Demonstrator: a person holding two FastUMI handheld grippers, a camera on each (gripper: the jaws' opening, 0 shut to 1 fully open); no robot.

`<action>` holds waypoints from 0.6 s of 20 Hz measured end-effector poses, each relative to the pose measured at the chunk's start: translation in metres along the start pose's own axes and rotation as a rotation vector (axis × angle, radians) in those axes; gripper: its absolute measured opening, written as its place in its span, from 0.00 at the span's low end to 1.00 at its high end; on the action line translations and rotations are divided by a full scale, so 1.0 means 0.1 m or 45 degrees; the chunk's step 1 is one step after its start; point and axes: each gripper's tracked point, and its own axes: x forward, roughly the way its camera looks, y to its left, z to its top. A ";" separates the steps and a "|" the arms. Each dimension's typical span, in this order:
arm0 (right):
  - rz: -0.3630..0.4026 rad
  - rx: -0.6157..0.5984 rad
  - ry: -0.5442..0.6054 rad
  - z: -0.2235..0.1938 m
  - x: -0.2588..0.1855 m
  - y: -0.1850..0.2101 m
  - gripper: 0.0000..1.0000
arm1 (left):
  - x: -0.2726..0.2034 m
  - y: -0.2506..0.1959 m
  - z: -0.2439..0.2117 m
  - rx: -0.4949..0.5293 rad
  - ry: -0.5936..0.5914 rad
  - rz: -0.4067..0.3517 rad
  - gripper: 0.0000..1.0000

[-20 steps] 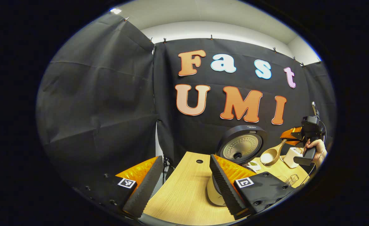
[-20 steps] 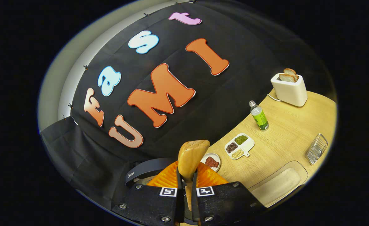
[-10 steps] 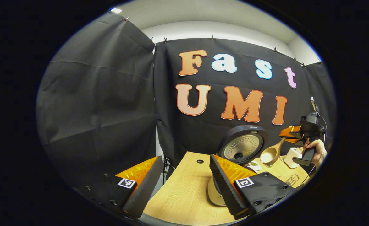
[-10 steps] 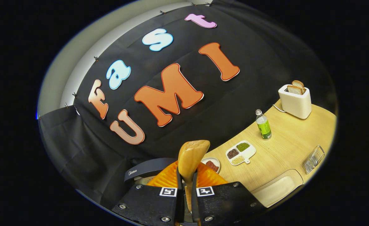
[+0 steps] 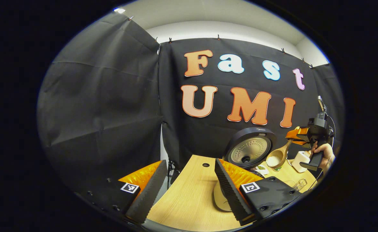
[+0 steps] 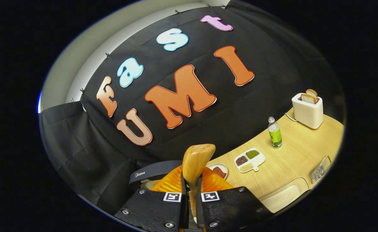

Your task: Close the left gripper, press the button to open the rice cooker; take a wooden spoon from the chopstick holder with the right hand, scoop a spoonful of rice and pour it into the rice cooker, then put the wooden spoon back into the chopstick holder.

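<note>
The rice cooker stands open, its round lid (image 5: 249,151) upright and its pale body (image 5: 220,198) partly hidden behind my left gripper's right finger. My left gripper (image 5: 189,162) is open over the table, with nothing between its fingers. The wooden spoon (image 5: 276,158) carries white rice in its bowl and hangs just right of the lid. My right gripper (image 5: 297,134), held by a hand (image 5: 321,151), is shut on the spoon's handle. In the right gripper view the spoon (image 6: 195,159) stands up between the fingers of my right gripper (image 6: 190,180), above the cooker lid (image 6: 153,174).
On the wooden table (image 6: 292,154) are a small plate (image 6: 219,170), a divided dish of beans (image 6: 250,159), a green bottle (image 6: 275,132), a white toaster with bread (image 6: 307,109), a wire rack (image 6: 319,164) and a pale tray (image 6: 284,196). Black cloth walls the booth.
My right gripper has carried the spoon of rice up and a little toward the cooker lid while rolling. My left gripper has barely moved.
</note>
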 end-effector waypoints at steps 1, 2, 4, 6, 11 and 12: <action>0.003 -0.015 -0.005 0.00 0.00 0.02 0.08 | 0.01 0.01 0.00 0.001 0.001 0.000 0.97; 0.002 -0.034 -0.010 0.00 0.00 0.02 0.08 | 0.01 0.01 -0.02 0.004 0.002 0.000 0.97; 0.010 -0.070 -0.018 0.01 0.00 0.05 0.08 | 0.03 0.01 -0.03 0.008 0.003 0.000 0.97; 0.023 -0.096 -0.016 0.00 0.00 0.10 0.08 | 0.04 0.00 -0.05 0.005 0.006 -0.001 0.97; 0.058 -0.205 -0.027 -0.05 -0.02 0.21 0.08 | 0.06 -0.02 -0.05 0.004 0.006 -0.013 0.97; 0.063 -0.234 -0.032 -0.06 -0.02 0.23 0.08 | 0.07 -0.02 -0.05 0.006 0.005 -0.015 0.97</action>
